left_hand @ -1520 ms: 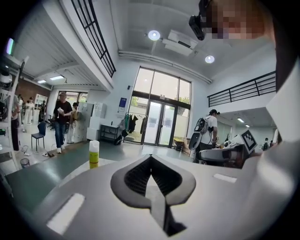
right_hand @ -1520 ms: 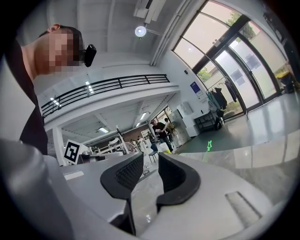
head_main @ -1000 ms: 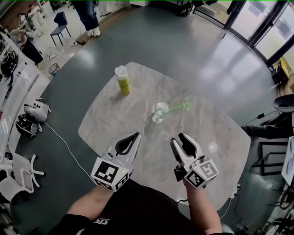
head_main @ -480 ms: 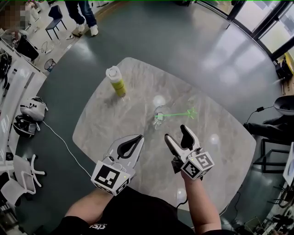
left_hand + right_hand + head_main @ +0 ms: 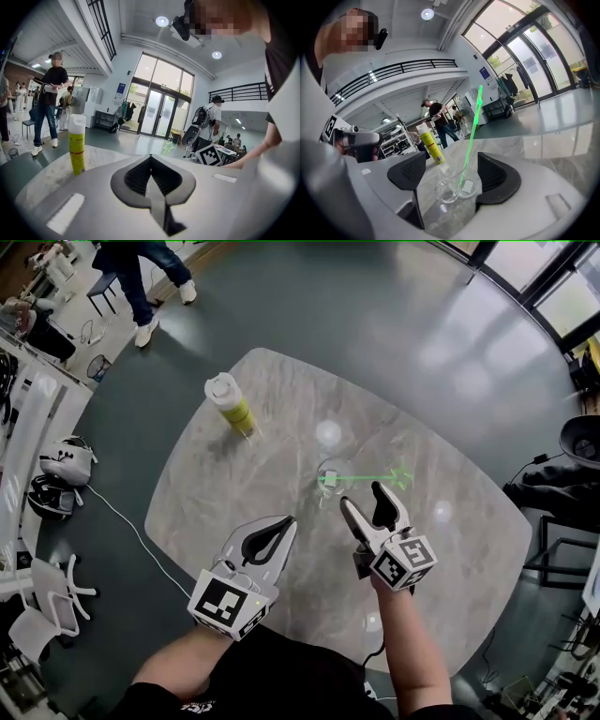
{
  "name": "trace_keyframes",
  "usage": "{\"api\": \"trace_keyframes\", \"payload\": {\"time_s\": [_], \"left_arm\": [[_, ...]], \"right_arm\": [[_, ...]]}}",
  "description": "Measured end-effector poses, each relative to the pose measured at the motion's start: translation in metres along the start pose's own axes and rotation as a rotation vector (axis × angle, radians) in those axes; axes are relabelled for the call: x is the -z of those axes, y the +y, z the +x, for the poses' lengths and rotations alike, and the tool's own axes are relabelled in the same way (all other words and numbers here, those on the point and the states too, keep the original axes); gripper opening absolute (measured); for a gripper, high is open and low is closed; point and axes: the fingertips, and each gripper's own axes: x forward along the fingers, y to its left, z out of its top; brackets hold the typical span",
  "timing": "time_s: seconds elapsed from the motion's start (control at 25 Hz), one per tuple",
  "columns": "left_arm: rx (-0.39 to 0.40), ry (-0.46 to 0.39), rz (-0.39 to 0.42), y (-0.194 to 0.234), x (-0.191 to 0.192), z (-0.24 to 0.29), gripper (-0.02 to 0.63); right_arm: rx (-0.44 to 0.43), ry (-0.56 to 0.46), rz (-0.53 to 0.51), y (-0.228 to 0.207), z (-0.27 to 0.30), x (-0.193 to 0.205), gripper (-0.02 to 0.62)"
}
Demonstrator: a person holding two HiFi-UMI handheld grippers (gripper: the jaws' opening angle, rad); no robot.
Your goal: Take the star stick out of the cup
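My right gripper (image 5: pixel 363 498) has just spread its jaws, still empty, nearing the cup (image 5: pixel 330 474); star stick (image 5: pixel 370 476) comes next; left gripper (image 5: pixel 284 520) clenched, idle.

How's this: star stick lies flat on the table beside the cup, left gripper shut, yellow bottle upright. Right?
Not quite. The stick isn't flat on the table: it stands in the cup, leaning over its rim, as the right gripper view shows. The left gripper is shut and the bottle upright, as you said.
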Motion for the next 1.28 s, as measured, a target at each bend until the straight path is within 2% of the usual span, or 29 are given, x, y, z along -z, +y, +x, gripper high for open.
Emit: {"api": "trace_keyframes", "payload": {"time_s": [0.16,0.36,0.76,1.28], "left_arm": [[0.021,0.009,-0.002,-0.003,0.003,0.008,0.002],[0.027,0.029,0.005,-0.005,0.007,0.012,0.002],[0.012,0.051,0.002,-0.004,0.011,0.004,0.002],[0.013,0.022,0.01,-0.019,-0.002,-0.009,0.002]], "right_arm": [[0.0,0.0,0.017,-0.011,0.013,0.003,0.315],[0.031,0.004,-0.001,-0.023,0.024,0.006,0.208],[0.083,0.0,-0.018,-0.028,0.028,0.007,0.041],[0.084,-0.024,-0.037,-0.013,0.008,-0.017,0.029]]}}
